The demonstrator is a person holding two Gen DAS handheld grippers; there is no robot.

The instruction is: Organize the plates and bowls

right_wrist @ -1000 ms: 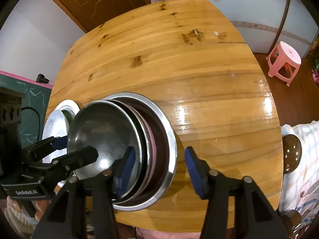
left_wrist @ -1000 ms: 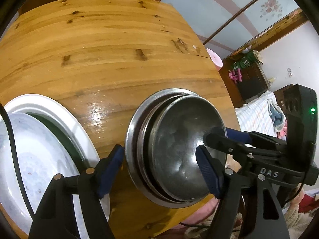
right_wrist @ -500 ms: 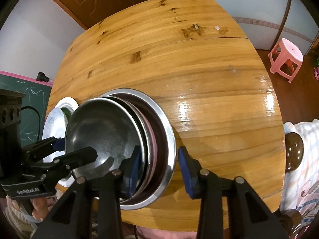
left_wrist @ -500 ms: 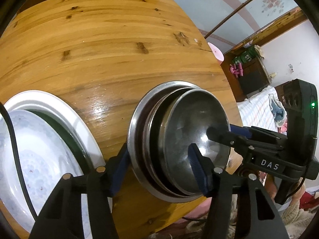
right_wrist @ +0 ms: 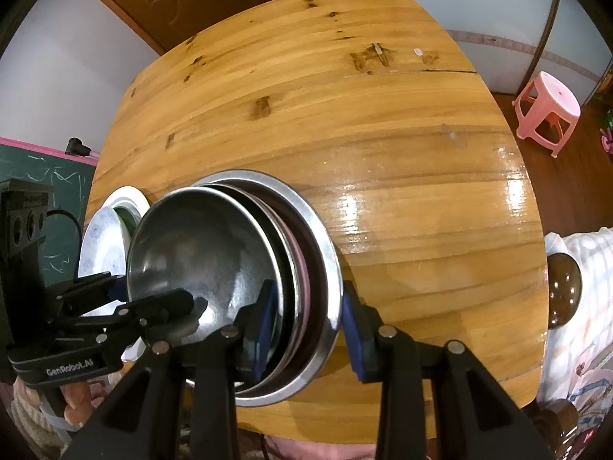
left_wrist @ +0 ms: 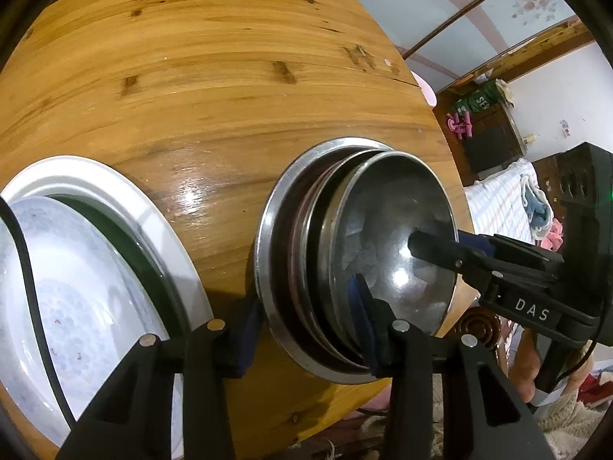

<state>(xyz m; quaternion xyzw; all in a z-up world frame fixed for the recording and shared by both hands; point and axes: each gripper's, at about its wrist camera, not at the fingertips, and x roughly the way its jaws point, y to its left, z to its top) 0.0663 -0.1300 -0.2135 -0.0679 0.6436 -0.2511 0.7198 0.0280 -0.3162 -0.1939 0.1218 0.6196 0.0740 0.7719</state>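
Observation:
A stack of nested steel bowls (left_wrist: 383,253) sits near the front edge of the round wooden table (left_wrist: 214,88); it also shows in the right wrist view (right_wrist: 214,253). My left gripper (left_wrist: 302,322) is shut on the stack's left rim, one finger outside, one inside. My right gripper (right_wrist: 308,322) is shut on the stack's right rim the same way. A stack of white plates (left_wrist: 76,268) lies to the left of the bowls, and shows behind them in the right wrist view (right_wrist: 103,237).
A pink plastic stool (right_wrist: 546,111) stands on the floor beyond the table's right side. A chalkboard (right_wrist: 46,191) is at the left. A bed with a checked cover (left_wrist: 502,199) lies to the right of the table.
Both grippers have moved in and closed on opposite rims of the bowl stack; a second ago both were open on either side of it.

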